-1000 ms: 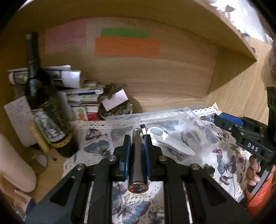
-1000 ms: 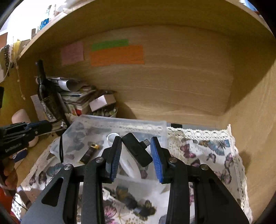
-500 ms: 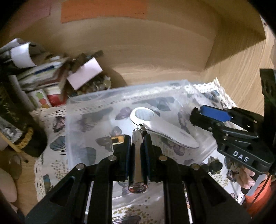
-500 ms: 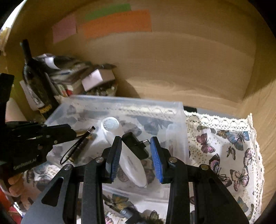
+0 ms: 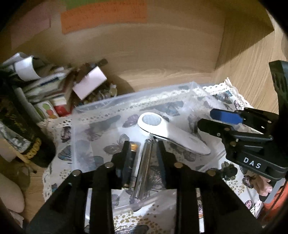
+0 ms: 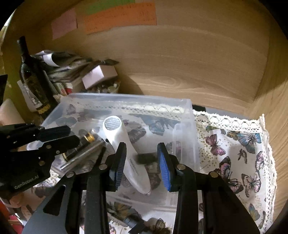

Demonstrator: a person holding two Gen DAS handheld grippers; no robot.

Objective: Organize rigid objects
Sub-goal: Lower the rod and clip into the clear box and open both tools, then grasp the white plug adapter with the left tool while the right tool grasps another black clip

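A clear plastic bin point(image 5: 100, 106) point(image 6: 126, 98) stands on a butterfly-print cloth. In it lie a white handheld device point(image 5: 172, 133) point(image 6: 133, 162), a silver metal cylinder point(image 5: 144, 165) point(image 6: 81, 158), a black-and-gold battery point(image 5: 130, 158) point(image 6: 84, 139) and a small black adapter point(image 6: 146, 158). My left gripper point(image 5: 143, 151) is open over the bin, the cylinder lying loose between its fingers. My right gripper point(image 6: 141, 162) is open above the white device and the adapter. Each gripper shows in the other's view, the right one point(image 5: 232, 126) and the left one point(image 6: 54, 138).
A dark wine bottle point(image 6: 32, 79) and a pile of papers and small boxes point(image 5: 54, 90) crowd the back left corner. Wooden walls close the back and right. Coloured paper notes point(image 6: 118, 16) hang on the back wall. Bare cloth point(image 6: 234, 144) lies right of the bin.
My left gripper has opened and let the silver cylinder drop into the bin. My right gripper has opened and the black adapter now lies in the bin.
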